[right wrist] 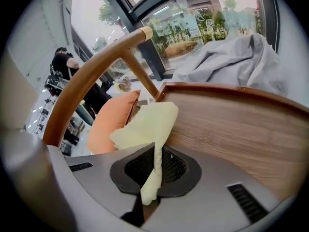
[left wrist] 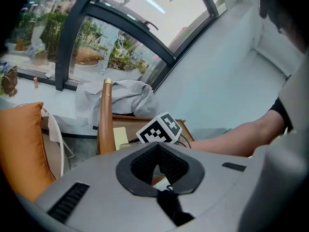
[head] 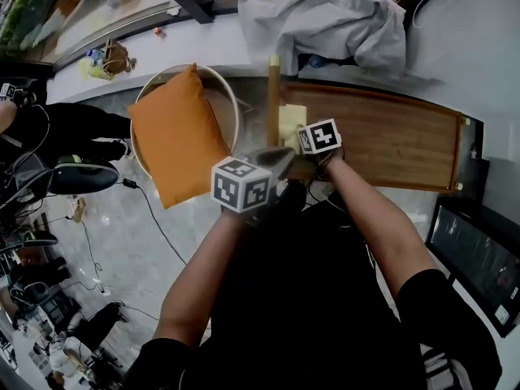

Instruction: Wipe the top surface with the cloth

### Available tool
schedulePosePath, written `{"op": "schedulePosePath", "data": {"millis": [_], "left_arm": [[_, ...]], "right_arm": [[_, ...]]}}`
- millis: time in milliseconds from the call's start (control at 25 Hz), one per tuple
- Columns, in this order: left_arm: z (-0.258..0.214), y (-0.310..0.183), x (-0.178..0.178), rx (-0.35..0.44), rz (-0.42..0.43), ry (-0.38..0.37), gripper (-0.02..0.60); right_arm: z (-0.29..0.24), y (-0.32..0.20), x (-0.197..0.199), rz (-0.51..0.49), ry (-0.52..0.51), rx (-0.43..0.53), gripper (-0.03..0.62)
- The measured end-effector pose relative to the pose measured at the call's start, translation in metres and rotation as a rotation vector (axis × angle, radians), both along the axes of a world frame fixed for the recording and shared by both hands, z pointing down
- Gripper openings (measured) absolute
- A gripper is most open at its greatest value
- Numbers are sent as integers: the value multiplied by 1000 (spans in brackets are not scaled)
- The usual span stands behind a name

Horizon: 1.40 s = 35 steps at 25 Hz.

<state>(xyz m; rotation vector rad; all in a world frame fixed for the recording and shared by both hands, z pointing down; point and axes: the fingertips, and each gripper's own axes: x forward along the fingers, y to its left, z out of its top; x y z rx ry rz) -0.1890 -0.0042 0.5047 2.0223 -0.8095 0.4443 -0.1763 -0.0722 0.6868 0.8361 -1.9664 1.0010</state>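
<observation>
Right gripper view: the right gripper (right wrist: 155, 148) is pinching the yellow cloth (right wrist: 146, 125) at the wooden tabletop (right wrist: 231, 124). The left gripper (left wrist: 157, 150) is hovering with jaws together, empty.

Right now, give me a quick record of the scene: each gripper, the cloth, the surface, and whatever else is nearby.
Right gripper: jaws shut on pale yellow cloth
Left gripper: jaws together, nothing held
Surface: brown wooden table top, cloth lying at one end
Nearby: square orange cushion; crumpled grey fabric beyond the table
</observation>
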Motion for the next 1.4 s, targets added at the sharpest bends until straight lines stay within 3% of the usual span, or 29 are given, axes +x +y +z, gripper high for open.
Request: {"op": "schedulePosePath", "data": {"millis": [280, 520, 1120, 1400], "left_arm": [[-2, -5, 9, 3, -1, -4, 8], [4, -11, 32, -26, -4, -2, 8], [11, -25, 167, -52, 146, 15, 8], [15, -29, 211, -56, 190, 21, 8]], "right_arm": [[1, 0, 23, -20, 55, 11, 32], [2, -3, 76, 20, 78, -2, 32], [-1, -5, 250, 149, 142, -28, 32], [-4, -5, 315, 211, 151, -28, 32]]}}
